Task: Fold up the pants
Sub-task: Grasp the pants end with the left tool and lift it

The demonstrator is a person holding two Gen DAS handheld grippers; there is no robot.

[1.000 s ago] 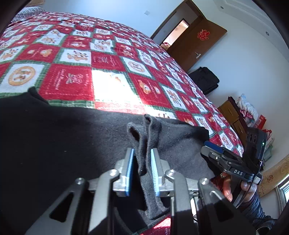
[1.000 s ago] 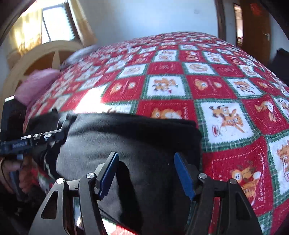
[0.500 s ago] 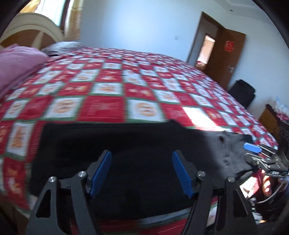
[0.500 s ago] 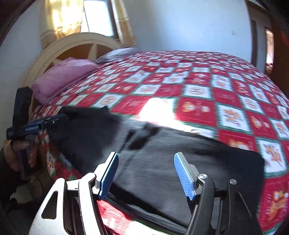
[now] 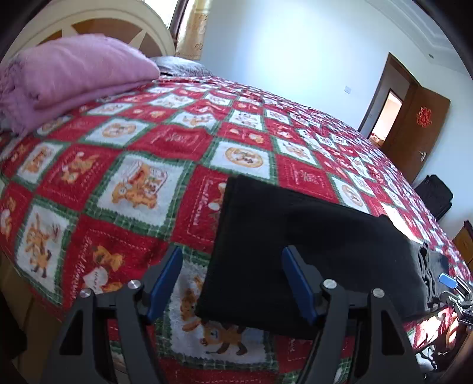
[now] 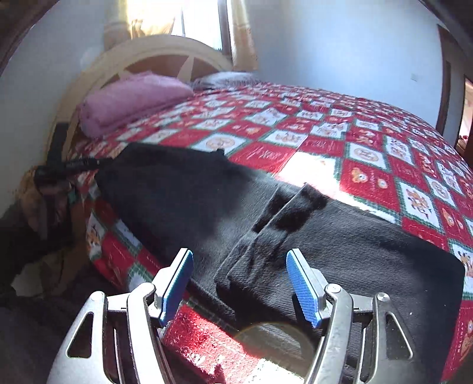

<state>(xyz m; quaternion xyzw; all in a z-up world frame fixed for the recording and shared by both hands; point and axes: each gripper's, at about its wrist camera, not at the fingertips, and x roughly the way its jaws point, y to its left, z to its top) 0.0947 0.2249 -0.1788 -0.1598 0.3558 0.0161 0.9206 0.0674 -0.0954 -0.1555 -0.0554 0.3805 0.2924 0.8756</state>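
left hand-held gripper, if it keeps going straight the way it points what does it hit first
Most likely the near left corner of the black pants, which lies between and just ahead of the open fingers of the left hand-held gripper. Depth is unclear: the patchwork quilt lies just left of that edge.

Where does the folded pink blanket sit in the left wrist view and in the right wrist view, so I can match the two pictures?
Left wrist: the pink blanket fills the upper left corner, on the quilt in front of the cream headboard.
Right wrist: the pink blanket lies upper left of centre, farther off, against the same headboard.
Shared landmark: the black pants along the near bed edge.
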